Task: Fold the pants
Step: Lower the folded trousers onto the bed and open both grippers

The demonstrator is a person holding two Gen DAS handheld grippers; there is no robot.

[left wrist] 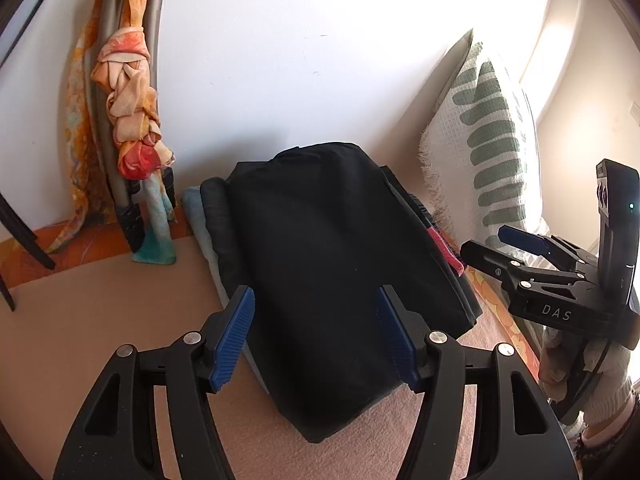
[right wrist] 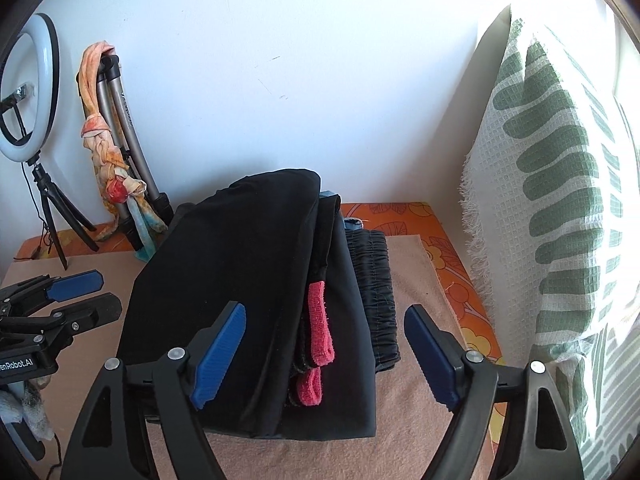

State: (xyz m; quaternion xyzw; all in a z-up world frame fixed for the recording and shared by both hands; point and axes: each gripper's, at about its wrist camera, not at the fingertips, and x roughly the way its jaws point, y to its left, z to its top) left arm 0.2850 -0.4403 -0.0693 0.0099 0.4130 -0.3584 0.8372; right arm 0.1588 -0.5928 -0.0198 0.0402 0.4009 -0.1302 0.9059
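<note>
Folded black pants (left wrist: 332,248) (right wrist: 240,272) lie on top of a stack of folded clothes on a beige blanket (right wrist: 420,420). Beneath them show a pink-red item (right wrist: 318,328), a dark garment with a gathered waistband (right wrist: 372,280) and a light blue one (left wrist: 200,216). My left gripper (left wrist: 314,300) hovers over the near end of the pants, its blue pads apart on either side and not pressing. My right gripper (right wrist: 326,312) is spread wide over the stack's right edge with nothing gripped. Each gripper also appears in the other's view: right gripper (left wrist: 490,242), left gripper (right wrist: 108,292).
A green-leaf white pillow (left wrist: 492,140) (right wrist: 560,200) leans against the wall on the right. At the back left stand a folded tripod with a knotted orange scarf (left wrist: 132,120) (right wrist: 108,148) and a ring light (right wrist: 28,88). An orange floral sheet (right wrist: 400,216) lies under the blanket.
</note>
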